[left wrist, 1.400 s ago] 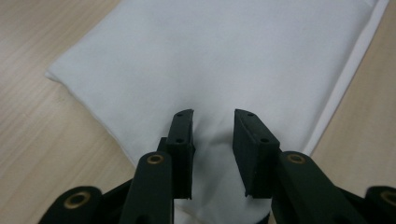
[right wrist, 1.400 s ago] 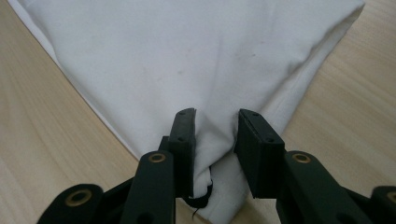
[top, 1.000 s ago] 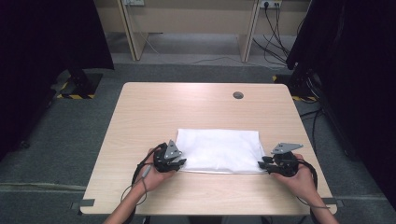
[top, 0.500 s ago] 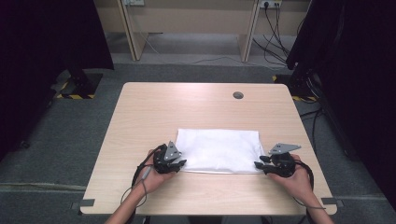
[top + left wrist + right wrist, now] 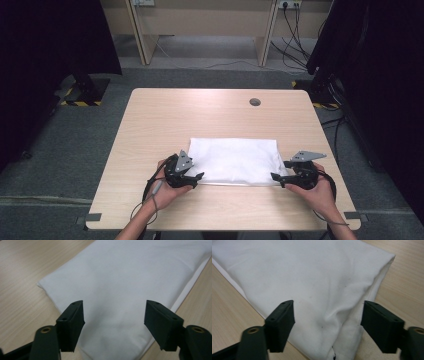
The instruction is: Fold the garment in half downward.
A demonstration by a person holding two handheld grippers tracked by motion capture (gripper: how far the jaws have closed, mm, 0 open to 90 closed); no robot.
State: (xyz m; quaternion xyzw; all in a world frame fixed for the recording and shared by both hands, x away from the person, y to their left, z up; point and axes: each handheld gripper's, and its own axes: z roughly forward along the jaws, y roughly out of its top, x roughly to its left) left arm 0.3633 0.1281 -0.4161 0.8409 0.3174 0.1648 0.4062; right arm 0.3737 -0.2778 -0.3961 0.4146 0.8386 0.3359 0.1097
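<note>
A folded white cloth (image 5: 234,161) lies flat on the near half of the wooden table (image 5: 200,115). My left gripper (image 5: 197,177) rests at the cloth's near left corner, and its jaws have just been opening. In the left gripper view the left gripper (image 5: 113,312) stands wide, with the cloth (image 5: 120,277) lying slack beneath it and untouched by the pads. My right gripper (image 5: 277,179) sits at the near right corner, its jaws also just opening. In the right gripper view the right gripper (image 5: 328,312) spreads apart over the cloth's rumpled corner (image 5: 332,322).
A round cable hole (image 5: 255,102) sits in the table's far right part. Bare wood stretches beyond the cloth. Cables (image 5: 295,30) trail on the floor behind, and dark curtains (image 5: 380,60) hang at both sides.
Both grippers' jaws have opened and let go of the cloth's near corners, which now lie on the table. The hands have hardly moved.
</note>
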